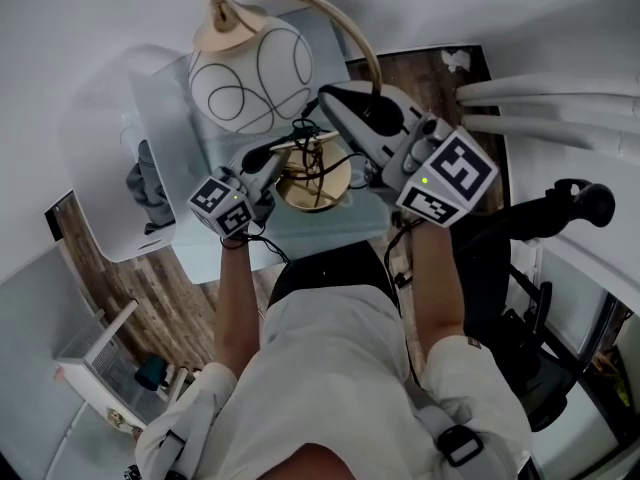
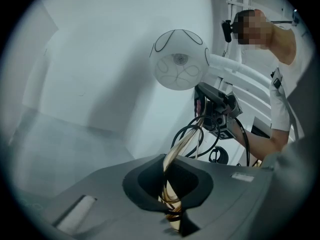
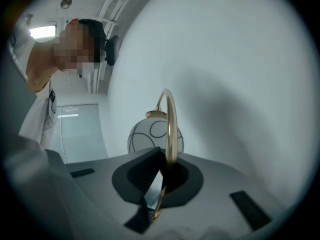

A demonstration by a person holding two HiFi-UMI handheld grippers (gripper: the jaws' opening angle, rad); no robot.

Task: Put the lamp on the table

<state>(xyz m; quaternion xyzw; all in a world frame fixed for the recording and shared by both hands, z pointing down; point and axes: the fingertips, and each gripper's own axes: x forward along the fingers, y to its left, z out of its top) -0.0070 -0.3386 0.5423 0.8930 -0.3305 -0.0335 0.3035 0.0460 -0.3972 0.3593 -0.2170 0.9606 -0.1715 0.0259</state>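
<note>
The lamp has a white globe shade (image 1: 250,73) with black swirls, a gold arched stem (image 1: 345,23) and a round gold base (image 1: 315,180). It hangs over the pale glass table (image 1: 172,118); whether the base rests on it I cannot tell. My left gripper (image 1: 283,158) is shut on the gold stem (image 2: 172,181) low down by the base. My right gripper (image 1: 350,113) is shut on the arched stem (image 3: 171,129) higher up. The globe (image 2: 180,59) and the right gripper (image 2: 217,109) show in the left gripper view. The globe (image 3: 155,136) peeks over the right jaws.
Black cable (image 2: 192,139) loops around the lamp's base. A black office chair (image 1: 555,218) stands at the right, white pipes (image 1: 545,98) run along the wall, and a small white rack (image 1: 100,368) sits on the wooden floor (image 1: 150,288) at lower left.
</note>
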